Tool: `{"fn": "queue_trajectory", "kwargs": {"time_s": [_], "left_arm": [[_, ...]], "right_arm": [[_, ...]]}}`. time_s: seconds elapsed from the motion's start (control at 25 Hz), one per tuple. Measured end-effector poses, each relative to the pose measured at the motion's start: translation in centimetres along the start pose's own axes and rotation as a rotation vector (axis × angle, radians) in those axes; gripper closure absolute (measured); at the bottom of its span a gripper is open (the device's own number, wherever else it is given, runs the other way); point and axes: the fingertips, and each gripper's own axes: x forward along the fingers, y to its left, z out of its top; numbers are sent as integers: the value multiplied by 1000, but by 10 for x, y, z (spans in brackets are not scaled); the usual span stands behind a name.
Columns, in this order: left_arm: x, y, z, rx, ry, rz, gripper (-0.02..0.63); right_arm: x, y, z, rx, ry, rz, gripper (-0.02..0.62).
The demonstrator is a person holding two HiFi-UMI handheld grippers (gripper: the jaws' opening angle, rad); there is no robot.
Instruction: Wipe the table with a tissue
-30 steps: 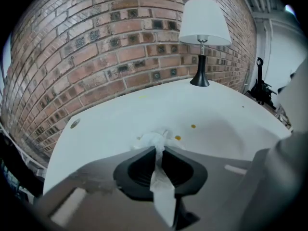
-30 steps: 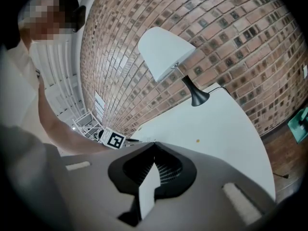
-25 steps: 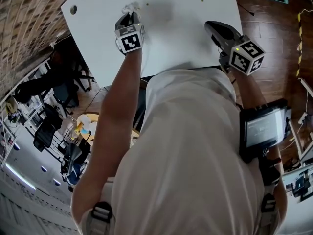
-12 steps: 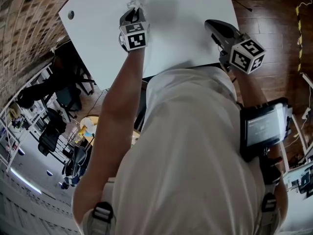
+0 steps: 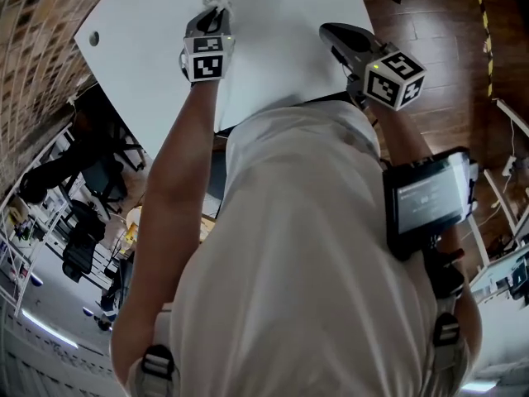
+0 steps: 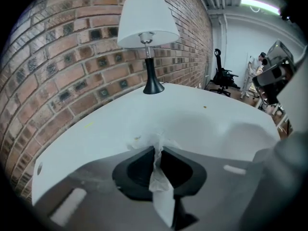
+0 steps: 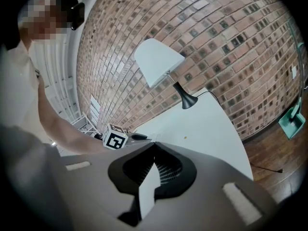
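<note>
A crumpled white tissue [image 6: 155,163] is pinched between the jaws of my left gripper [image 6: 158,146], and its loose end [image 6: 144,141] is pressed on the white table [image 6: 202,124]. The jaws have just been closing on it. In the head view the left gripper [image 5: 212,12] points down at the table's far left part, with the tissue [image 5: 217,1] at its tip. My right gripper [image 5: 332,33] hovers over the table's near right corner, shut with nothing in it. In its own view the right gripper [image 7: 153,142] shows the jaw tips meeting.
A black-stemmed lamp with a white shade [image 6: 148,32] stands at the table's far end by the brick wall [image 7: 226,37]. A small crumb [image 6: 205,107] lies on the top, and a round hole [image 5: 93,37] sits near the left edge. Wooden floor [image 5: 430,23] lies to the right.
My left gripper has slid the tissue across the table, away from the hole and farther from the near edge, and rolled a little. The right gripper has stayed in place.
</note>
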Motion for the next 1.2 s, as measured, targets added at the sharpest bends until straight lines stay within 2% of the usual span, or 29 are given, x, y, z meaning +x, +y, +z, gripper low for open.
{"fn": "queue_trajectory", "kwargs": {"time_s": [0.12,0.28,0.52,0.72,0.96,1.2], "left_arm": [[8,-6,3,20,10,-21,573],[-3,-22,3,8,24,-43,560],[-41,-53,24,-87,-132,-116,560],[-74,-68,26,-147,-225,-167,560],[-120,-71,-8,-211,-282,-195,560],[-149,-72,-34,-272,-335,-210,559]], "right_arm": [[8,-3,3,-1,-5,8,588],[1,3,5,-5,-8,11,588],[-13,17,5,-26,-15,14,588],[-6,33,-3,-38,15,35,588],[5,77,-8,-84,28,29,588],[-6,106,-18,-127,21,-21,588]]}}
